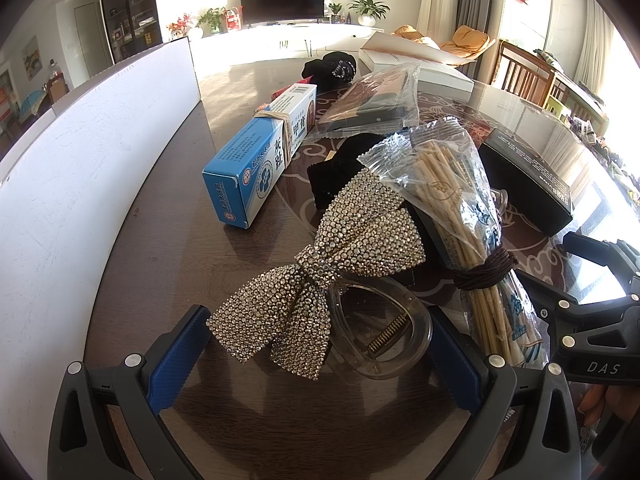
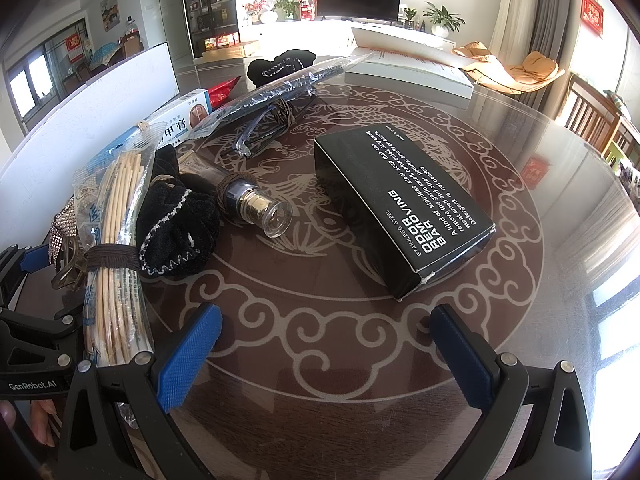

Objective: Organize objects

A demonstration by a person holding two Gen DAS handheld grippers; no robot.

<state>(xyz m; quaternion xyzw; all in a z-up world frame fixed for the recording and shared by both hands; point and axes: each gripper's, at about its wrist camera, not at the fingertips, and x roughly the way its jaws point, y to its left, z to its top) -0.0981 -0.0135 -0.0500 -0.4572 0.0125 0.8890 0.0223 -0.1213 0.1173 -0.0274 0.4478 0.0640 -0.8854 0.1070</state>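
My left gripper [image 1: 320,360] stands open low over the dark patterned table [image 2: 360,340]. A rhinestone bow hair clip [image 1: 320,264] with a clear claw [image 1: 380,332] lies between its blue pads [image 1: 180,356]. Beside the clip lie a tied bundle of bamboo sticks in plastic [image 1: 460,220], a black scrunchie [image 2: 176,228] and a blue medicine box [image 1: 260,152]. My right gripper [image 2: 326,356] is open over bare table, with nothing between its fingers. A black box [image 2: 404,208] and a small glass bottle [image 2: 256,204] lie just beyond it.
A white board [image 1: 80,152] stands along the table's left side. Farther back are a plastic bag with a dark item [image 1: 372,104], another black fabric piece [image 2: 280,64] and a white flat box [image 2: 408,68]. A hand [image 2: 40,420] shows at the lower left.
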